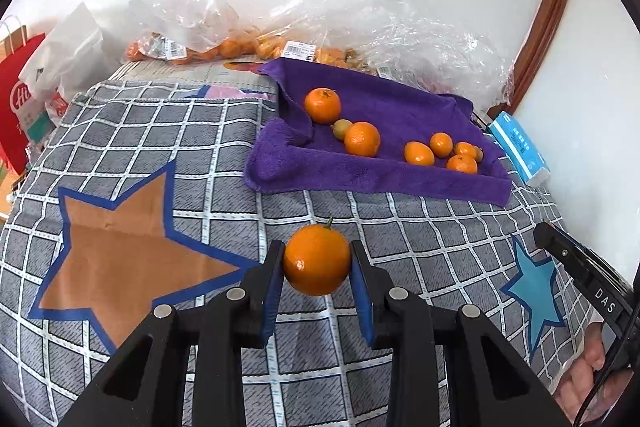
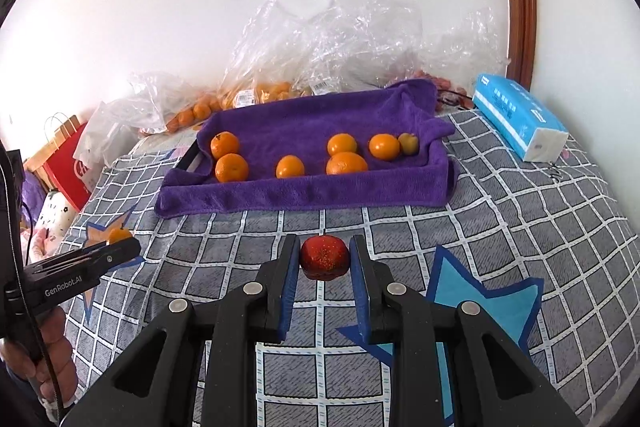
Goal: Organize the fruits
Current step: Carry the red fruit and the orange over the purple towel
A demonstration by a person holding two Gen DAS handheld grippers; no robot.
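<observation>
My left gripper [image 1: 317,259] is shut on an orange with a green stem [image 1: 317,259] and holds it above the checked cloth. My right gripper [image 2: 325,257] is shut on a small red fruit [image 2: 324,257], also above the cloth. A purple towel-lined tray [image 1: 360,175] [image 2: 304,193] lies ahead and holds several oranges [image 1: 322,105] [image 2: 231,167] and a small yellow-green fruit [image 1: 342,129] [image 2: 409,143]. The left gripper shows at the left edge of the right wrist view [image 2: 80,267]; the right gripper shows at the right edge of the left wrist view [image 1: 580,267].
Clear plastic bags of oranges [image 1: 224,47] [image 2: 256,95] lie along the wall behind the tray. A blue tissue pack [image 1: 520,151] [image 2: 516,115] lies right of the tray. A red paper bag [image 1: 16,107] [image 2: 68,159] stands at the left.
</observation>
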